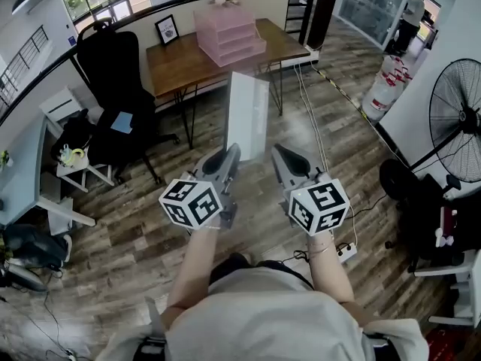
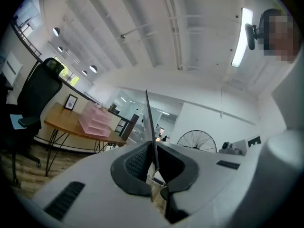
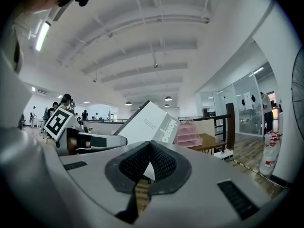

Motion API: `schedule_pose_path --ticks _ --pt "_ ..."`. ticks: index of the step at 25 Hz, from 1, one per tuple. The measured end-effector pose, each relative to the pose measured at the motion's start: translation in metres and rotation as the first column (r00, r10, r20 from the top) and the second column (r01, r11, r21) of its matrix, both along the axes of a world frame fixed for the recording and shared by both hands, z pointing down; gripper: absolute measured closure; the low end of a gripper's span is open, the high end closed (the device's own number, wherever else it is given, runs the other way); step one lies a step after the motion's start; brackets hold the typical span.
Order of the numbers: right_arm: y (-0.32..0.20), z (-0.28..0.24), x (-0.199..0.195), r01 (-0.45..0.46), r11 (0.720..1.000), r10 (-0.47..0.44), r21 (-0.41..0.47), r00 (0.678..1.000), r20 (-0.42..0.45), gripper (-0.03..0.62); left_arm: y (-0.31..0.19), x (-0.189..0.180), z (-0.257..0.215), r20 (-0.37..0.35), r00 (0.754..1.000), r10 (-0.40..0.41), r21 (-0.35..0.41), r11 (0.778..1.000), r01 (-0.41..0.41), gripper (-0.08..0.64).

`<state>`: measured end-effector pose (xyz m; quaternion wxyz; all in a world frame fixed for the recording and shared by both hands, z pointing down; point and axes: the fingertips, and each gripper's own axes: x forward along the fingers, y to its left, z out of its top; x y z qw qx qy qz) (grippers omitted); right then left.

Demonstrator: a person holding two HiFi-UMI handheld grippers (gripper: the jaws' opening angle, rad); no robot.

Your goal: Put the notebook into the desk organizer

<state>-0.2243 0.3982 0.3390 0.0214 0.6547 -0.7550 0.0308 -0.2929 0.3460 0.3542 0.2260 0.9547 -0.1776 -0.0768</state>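
A: L gripper (image 1: pixel 231 153) clamped on notebook (image 1: pixel 248 115) edge, mid-frame, upright; R gripper (image 1: pixel 279 153) shut, empty beside it.
B: Thin grip, could pivot or slip en route to organizer (image 1: pixel 229 34), top centre.

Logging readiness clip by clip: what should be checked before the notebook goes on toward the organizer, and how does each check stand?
1. Notebook gripped by the left tool: ok, jaws shut on its bottom edge, notebook upright.
2. Right tool free: ok, jaws together, nothing between them.
3. Organizer in sight on the desk: ok.
4. Organizer within reach: not ok, open floor lies between.
5. Free shelf in the organizer: cannot tell from here.
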Motion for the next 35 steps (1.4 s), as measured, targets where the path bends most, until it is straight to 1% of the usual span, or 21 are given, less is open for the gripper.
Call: schedule_pose_path --ticks 7,11,13,15,19,25,31,35 --pt "-0.023 0.010 0.007 -0.053 0.998 0.053 -0.015 0.999 0.005 0.580 -0.029 0.003 0.004 -0.021 0.999 0.033 -0.011 0.999 -0.034 0.537" --pt "-0.034 0.009 0.002 -0.062 0.998 0.062 -0.009 0.998 -0.029 0.580 -0.041 0.007 0.014 -0.034 0.999 0.042 -0.046 0.998 -0.044 0.537" --pt "-0.042 0.010 0.007 -0.070 0.997 0.070 -0.014 0.997 -0.026 0.580 -0.047 0.011 0.019 -0.029 0.998 0.049 -0.060 0.997 -0.051 0.538" --pt "-0.052 0.012 0.015 -0.080 0.997 0.080 -0.020 0.997 -0.014 0.580 -0.055 0.014 0.021 -0.034 0.998 0.044 -0.068 0.997 -0.046 0.538" --pt "-0.080 0.017 0.027 -0.066 0.997 0.066 -0.028 0.998 -0.004 0.580 -0.083 0.021 0.024 -0.038 0.999 0.009 -0.082 0.997 -0.012 0.537" --pt "-0.129 0.023 0.063 -0.026 1.000 0.027 -0.015 1.000 0.016 0.580 -0.131 0.042 0.028 -0.030 0.998 -0.053 -0.082 0.995 0.050 0.537" --pt "-0.189 0.016 0.116 0.010 1.000 -0.010 0.003 0.999 0.047 0.580 -0.193 0.081 0.011 -0.023 0.993 -0.112 -0.047 0.993 0.111 0.537" --pt "-0.228 0.008 0.147 0.070 0.997 -0.071 0.018 0.996 0.050 0.580 -0.230 0.115 -0.004 -0.034 0.990 -0.137 -0.014 0.990 0.137 0.537"
